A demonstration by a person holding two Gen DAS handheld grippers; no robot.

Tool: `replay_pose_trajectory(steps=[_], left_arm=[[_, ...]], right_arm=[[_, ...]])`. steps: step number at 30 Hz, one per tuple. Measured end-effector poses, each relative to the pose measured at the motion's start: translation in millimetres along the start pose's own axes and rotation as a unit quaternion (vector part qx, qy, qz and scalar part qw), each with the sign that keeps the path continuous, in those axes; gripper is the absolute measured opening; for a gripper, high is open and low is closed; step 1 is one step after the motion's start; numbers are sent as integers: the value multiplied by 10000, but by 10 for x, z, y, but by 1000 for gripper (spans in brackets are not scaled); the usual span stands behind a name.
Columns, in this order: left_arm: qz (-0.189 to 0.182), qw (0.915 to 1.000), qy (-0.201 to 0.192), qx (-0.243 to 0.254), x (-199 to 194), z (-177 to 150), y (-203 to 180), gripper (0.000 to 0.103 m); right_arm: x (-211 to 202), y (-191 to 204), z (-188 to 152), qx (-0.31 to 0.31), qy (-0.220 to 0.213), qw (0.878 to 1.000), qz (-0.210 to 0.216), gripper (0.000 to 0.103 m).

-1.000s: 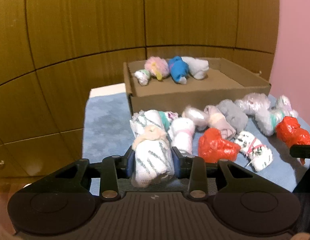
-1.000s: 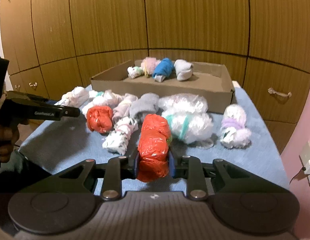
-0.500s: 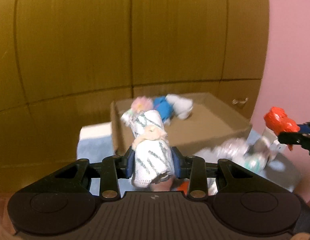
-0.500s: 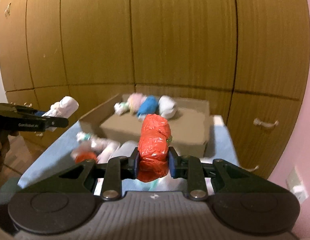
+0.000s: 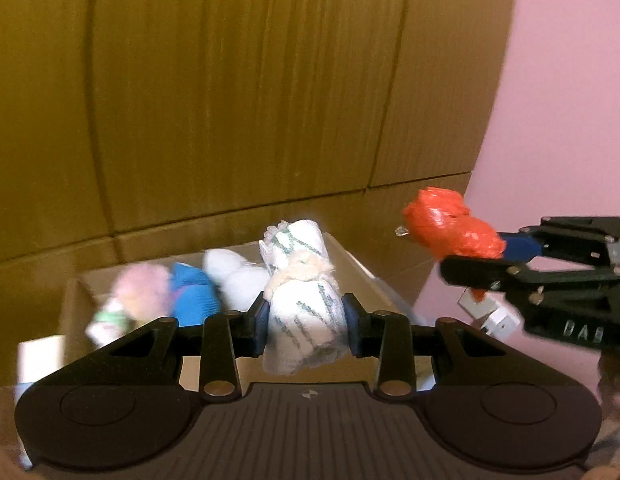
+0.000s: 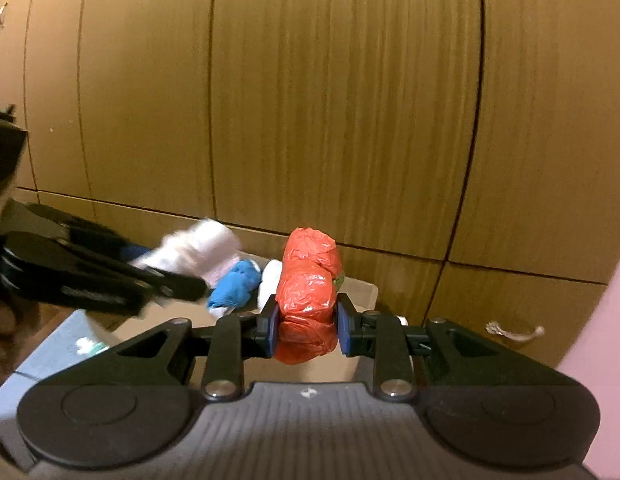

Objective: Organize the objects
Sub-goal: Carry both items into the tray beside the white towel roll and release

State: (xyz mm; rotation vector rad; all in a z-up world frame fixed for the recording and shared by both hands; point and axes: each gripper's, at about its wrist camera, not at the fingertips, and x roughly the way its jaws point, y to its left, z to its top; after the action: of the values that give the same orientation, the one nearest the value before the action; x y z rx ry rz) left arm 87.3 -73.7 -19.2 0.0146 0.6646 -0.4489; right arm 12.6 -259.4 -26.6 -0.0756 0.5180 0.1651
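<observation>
left wrist view: left gripper (image 5: 304, 320) clamped on white green-striped sock roll (image 5: 304, 304), long axis running away from the camera, shallow brown cardboard box (image 5: 350, 258) directly ahead and below | right wrist view: right gripper (image 6: 306, 326) clamped on orange crinkly plastic bundle (image 6: 308, 300), upright, same box (image 6: 362, 290) ahead and below, so both hands seem about equally near

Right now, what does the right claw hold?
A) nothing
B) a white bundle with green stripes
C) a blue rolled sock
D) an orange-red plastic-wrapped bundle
D: the right claw is shut on the orange-red plastic-wrapped bundle, pads pressing both its sides; the white striped bundle sits in the left claw.
</observation>
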Motion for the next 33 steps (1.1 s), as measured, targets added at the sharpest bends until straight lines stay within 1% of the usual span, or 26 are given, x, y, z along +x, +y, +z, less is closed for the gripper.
replay_pose_trajectory(steps=[6,12,16,21,25,29,32,33], left_arm=[[-14,9994,338,-68,807,86,15,44],[93,9986,512,-35,1250,31,107,44],[245,9979,556,203,1392,-10,124,44],[449,9961,580,488,1471,-104,108,45],[440,9959,606,501,1476,-136,119,46],[478,9955,657,489,1503,-176,165,47],[519,9951,694,482,1558,-149,155,48],[519,9949,704,499,1565,-149,145,50]], right_arm=[[570,-287,66,129,317,9994,10,25],[1049,-405,47,173,643,9978,24,25],[1332,-402,21,134,894,9959,101,25],[1572,-415,24,143,1177,9928,184,25],[1698,-370,6,107,1450,9889,296,26],[1763,-384,-9,158,1633,9860,296,29],[1777,-411,-15,279,1688,9847,338,29],[1776,-413,-8,296,1696,9844,349,30]])
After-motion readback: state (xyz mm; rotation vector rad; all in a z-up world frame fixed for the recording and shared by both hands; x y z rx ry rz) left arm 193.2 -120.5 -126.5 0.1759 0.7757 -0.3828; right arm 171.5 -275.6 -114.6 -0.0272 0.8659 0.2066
